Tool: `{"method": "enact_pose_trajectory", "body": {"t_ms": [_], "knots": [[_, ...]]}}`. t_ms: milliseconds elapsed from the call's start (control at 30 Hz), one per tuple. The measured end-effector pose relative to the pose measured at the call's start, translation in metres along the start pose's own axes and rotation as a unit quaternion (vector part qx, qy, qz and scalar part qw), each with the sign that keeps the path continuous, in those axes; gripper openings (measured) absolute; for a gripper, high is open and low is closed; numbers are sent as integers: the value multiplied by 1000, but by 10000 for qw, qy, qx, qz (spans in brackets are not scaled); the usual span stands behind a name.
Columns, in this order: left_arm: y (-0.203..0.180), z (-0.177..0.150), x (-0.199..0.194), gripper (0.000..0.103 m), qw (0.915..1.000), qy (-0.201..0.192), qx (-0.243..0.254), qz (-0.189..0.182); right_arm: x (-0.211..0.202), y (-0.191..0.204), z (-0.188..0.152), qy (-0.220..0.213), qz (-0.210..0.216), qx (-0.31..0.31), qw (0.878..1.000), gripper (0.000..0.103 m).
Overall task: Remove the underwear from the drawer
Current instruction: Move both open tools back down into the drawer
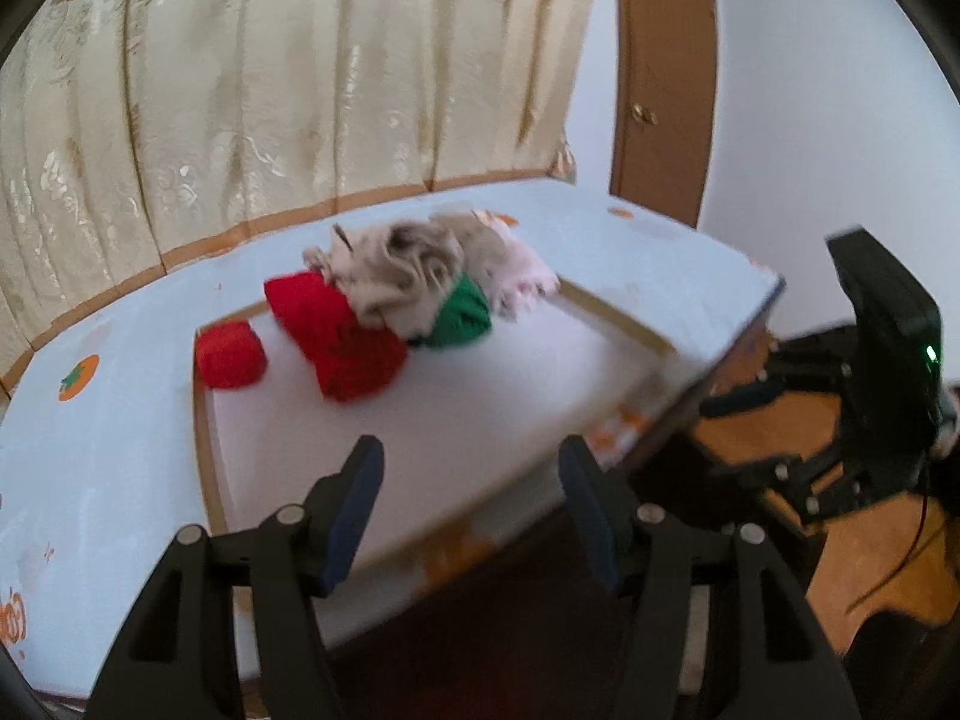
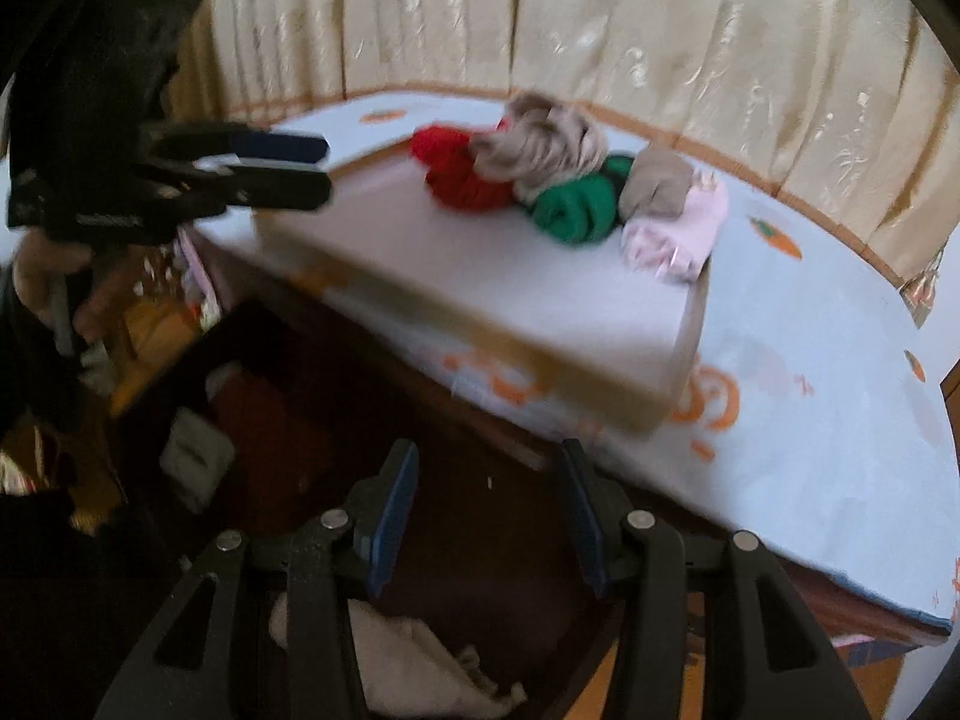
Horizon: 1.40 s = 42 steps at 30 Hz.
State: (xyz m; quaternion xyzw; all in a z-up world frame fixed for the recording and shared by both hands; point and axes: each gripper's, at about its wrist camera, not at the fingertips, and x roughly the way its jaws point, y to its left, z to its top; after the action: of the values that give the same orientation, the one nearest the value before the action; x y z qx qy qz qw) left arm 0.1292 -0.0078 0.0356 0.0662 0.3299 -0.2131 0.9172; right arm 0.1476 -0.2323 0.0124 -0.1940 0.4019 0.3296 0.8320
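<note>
- Cream patterned curtains point(image 1: 252, 90) hang behind a table under a pale blue cloth printed with orange fruit point(image 1: 90, 450); a shallow white tray with tan edges point(image 1: 420, 420) lies on it.
- On the tray's far end sits a heap of rolled garments: red rolls point(image 1: 342, 342), a green roll point(image 2: 576, 210), crumpled beige pieces point(image 1: 396, 276) and a pale pink frilled piece point(image 2: 678, 234).
- Below the table edge is a dark open drawer point(image 2: 456, 516) with a white crumpled cloth point(image 2: 420, 666) in it, just under my right gripper point(image 2: 489, 516); I judge it underwear, though blur leaves me unsure.
- My right gripper's jaws stand partly apart, nothing between them.
- My left gripper point(image 1: 471, 510) hovers over the tray's near edge, jaws apart and empty.
- That cloth looks light, limp, not fragile; I would pinch a raised fold, since a flat layer may slip away.
</note>
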Motion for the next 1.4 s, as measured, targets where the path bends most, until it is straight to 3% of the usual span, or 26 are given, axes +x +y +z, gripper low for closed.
{"method": "enact_pose_trajectory", "body": {"t_ms": [300, 467, 833, 1233, 1400], "knots": [[-20, -54, -8, 62, 9972, 573, 488, -44, 16, 20, -37, 561, 273, -650, 9959, 50], [-19, -75, -1, 62, 9919, 969, 817, -126, 26, 31, -51, 931, 498, -1288, 9860, 50], [-13, -116, 26, 62, 9691, 1867, 1576, -353, 51, 43, -64, 1558, 836, -2148, 9605, 50], [-20, -143, 63, 62, 9306, 2715, 2381, -603, 69, 56, -75, 2066, 1205, -2841, 9285, 50], [-20, -152, 72, 62, 9229, 2894, 2461, -636, 70, 62, -72, 2157, 1409, -3003, 9184, 50]]}}
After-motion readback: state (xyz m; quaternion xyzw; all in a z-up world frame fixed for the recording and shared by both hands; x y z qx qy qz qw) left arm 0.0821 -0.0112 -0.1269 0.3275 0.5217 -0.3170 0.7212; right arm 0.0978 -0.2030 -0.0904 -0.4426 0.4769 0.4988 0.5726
